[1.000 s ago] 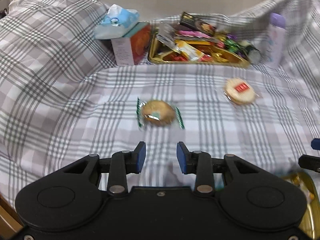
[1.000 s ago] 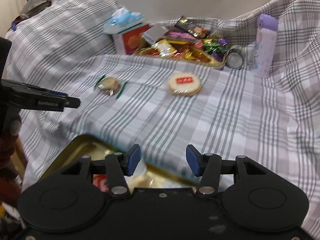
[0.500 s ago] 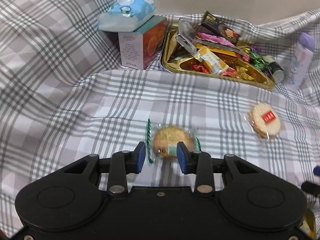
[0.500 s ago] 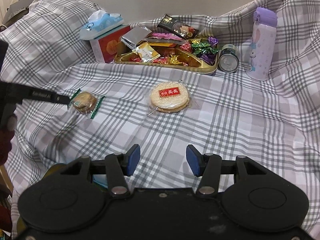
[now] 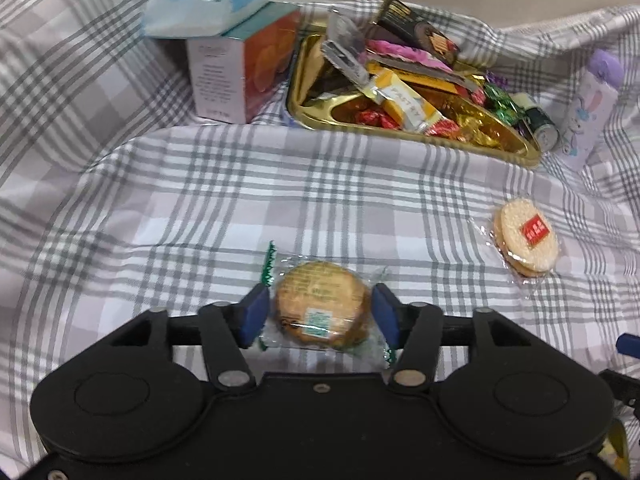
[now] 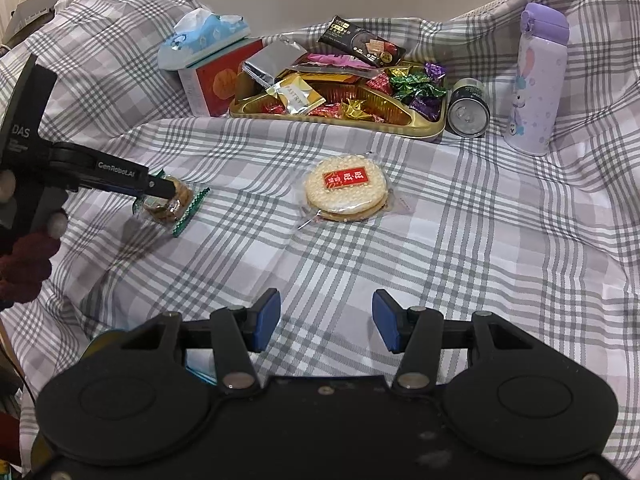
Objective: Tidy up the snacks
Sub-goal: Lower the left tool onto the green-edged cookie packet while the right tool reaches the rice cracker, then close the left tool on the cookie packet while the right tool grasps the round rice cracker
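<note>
Now the left tongs (image 5: 320, 318) have widened around the wrapped cookie (image 5: 322, 310).

A plaid sheet (image 6: 460, 240) covers the whole surface and rises in folds at the back. On it, a tissue box (image 6: 216, 76) stands upright with a blue tissue pack (image 6: 202, 42) on top. Well right of the box a can (image 6: 469, 107) lies on its side, and just beyond it a lilac bottle (image 6: 538, 80) stands upright.

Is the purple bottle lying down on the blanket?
No, the purple bottle stands upright on the checked blanket, beside the can that lies on its side.
</note>
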Demonstrator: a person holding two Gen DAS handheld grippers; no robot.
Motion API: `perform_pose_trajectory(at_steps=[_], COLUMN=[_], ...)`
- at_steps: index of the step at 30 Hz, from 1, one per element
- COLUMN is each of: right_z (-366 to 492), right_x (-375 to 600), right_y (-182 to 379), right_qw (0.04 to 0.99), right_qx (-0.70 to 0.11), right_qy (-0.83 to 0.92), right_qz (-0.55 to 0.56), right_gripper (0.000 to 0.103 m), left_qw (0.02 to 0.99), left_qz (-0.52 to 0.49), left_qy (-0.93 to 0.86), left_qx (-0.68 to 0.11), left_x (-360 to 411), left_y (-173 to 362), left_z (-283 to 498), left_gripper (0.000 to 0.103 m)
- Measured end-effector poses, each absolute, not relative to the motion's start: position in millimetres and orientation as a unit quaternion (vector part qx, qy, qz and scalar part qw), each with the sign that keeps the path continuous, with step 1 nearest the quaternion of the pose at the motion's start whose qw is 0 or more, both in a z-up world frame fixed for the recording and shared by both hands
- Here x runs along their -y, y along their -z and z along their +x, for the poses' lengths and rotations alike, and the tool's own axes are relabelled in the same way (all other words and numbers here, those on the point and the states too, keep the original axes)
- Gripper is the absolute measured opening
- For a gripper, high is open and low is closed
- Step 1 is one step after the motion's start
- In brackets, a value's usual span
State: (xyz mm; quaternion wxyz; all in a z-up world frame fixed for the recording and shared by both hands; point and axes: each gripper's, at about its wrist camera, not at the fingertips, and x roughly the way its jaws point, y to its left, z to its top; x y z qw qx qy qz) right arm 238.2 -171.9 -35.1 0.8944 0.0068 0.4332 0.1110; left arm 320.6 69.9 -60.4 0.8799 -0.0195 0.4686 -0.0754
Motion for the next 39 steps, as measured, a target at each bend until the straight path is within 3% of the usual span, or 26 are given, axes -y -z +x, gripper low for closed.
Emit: perform_pose_trajectory(at_steps=[7, 19, 24, 29, 39], right_z=[242.1, 262.2, 281.6, 304.5, 336.1], right_x=[169.0, 171.2, 175.5, 171.1, 149.6], right_y=[37.2, 44.5, 44.6, 43.0, 53.9], right_qw=[0.893, 0.899, 0.909, 0.919, 0.928], right_qx=[-0.435, -0.426, -0.407, -0.386, -0.361], right_qy=[-0.113, -0.097, -0.084, -0.077, -0.085], right_qz=[0.007, 0.022, 0.036, 0.022, -0.037], right_gripper=[0.054, 0.055, 0.064, 0.085, 0.088], left_qw=[0.885, 0.888, 0.892, 0.892, 0.891], left_qz=[0.018, 0.038, 0.071, 0.070, 0.058], left_qy=[0.074, 0.093, 0.090, 0.089, 0.091], left_qx=[-0.460, -0.448, -0.436, -0.437, -0.442], left_x=[-53.6, -24.8, -8.1, -8.3, -11.0], left_y=[69.0, 70.9, 75.4, 76.2, 76.7], left_z=[321.3, 316.6, 312.1, 311.1, 312.6], left_gripper=[0.073, 0.066, 0.062, 0.062, 0.062])
